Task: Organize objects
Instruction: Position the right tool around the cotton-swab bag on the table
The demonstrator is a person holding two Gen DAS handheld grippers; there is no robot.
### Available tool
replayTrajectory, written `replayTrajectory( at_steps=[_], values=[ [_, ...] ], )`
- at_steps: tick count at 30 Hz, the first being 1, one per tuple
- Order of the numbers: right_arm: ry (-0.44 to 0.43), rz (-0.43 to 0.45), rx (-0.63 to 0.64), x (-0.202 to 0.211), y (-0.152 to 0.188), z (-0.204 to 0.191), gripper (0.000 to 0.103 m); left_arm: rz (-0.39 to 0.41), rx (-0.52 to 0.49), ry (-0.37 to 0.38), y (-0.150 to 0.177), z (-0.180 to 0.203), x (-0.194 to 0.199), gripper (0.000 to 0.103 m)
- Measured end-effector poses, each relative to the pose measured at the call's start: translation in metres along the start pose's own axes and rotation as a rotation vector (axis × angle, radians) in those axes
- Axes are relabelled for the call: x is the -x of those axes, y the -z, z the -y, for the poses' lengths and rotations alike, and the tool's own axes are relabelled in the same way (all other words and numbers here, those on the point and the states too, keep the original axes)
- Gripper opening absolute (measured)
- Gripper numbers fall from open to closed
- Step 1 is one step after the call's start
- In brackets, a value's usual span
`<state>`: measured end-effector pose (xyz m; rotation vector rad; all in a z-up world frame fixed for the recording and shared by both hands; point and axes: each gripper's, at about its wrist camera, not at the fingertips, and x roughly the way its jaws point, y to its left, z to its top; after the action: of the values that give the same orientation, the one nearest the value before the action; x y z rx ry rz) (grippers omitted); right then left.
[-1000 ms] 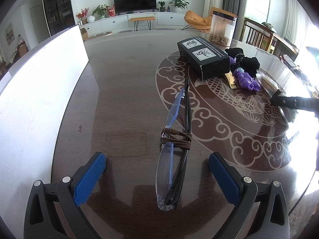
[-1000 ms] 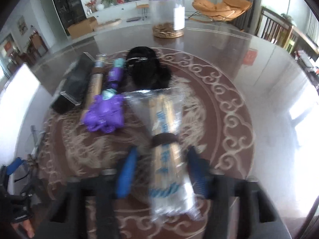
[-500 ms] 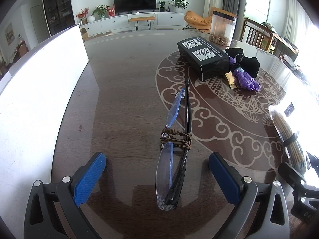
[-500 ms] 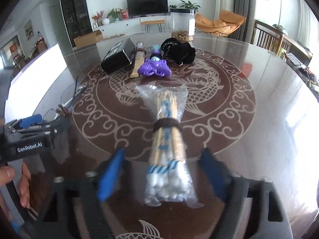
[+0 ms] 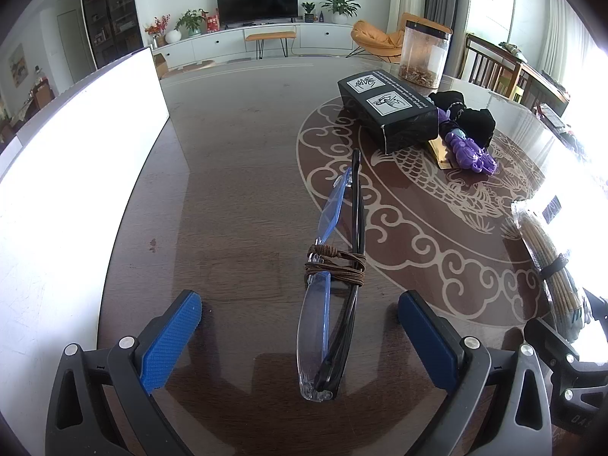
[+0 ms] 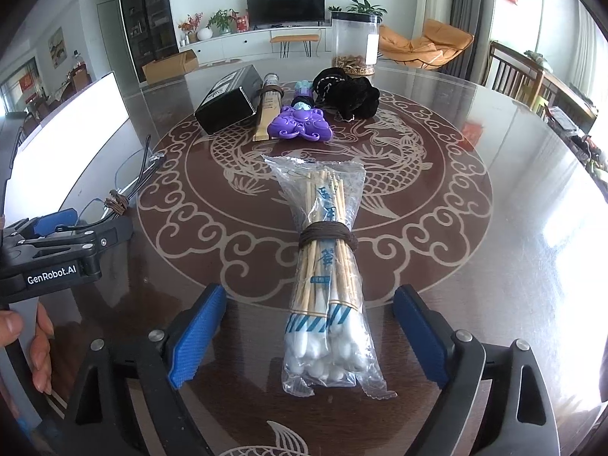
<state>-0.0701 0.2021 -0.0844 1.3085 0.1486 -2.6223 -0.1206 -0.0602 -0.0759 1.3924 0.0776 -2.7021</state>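
Note:
Folded glasses (image 5: 334,288) tied with brown cord lie on the dark table between the blue pads of my open left gripper (image 5: 300,326), untouched. A clear bag of cotton swabs (image 6: 326,277), bound with brown cord, lies between the pads of my open right gripper (image 6: 309,326), untouched. The swab bag also shows at the right edge of the left wrist view (image 5: 551,262). The left gripper (image 6: 57,235) and the glasses (image 6: 125,193) show at the left of the right wrist view.
A black box (image 6: 228,98), a thin tan packet (image 6: 268,112), a purple toy (image 6: 300,123) and a black cloth bundle (image 6: 349,91) sit in a row further back. A clear jar (image 6: 355,43) stands behind. A white board (image 5: 76,159) stands on the left.
My right gripper drew back toward the near side of the table with the swab bag, then opened; the bag now lies between its pads. The left gripper and glasses have not moved.

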Motion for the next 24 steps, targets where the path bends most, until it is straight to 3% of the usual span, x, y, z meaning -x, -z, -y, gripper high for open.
replayTrajectory(
  at_steps=[24],
  values=[
    [0.006,-0.019,0.014,-0.0026,0.0016,-0.0035,0.101,0.001,0.0,0.0,0.0003,-0.0002,-0.0002,0.103]
  ],
)
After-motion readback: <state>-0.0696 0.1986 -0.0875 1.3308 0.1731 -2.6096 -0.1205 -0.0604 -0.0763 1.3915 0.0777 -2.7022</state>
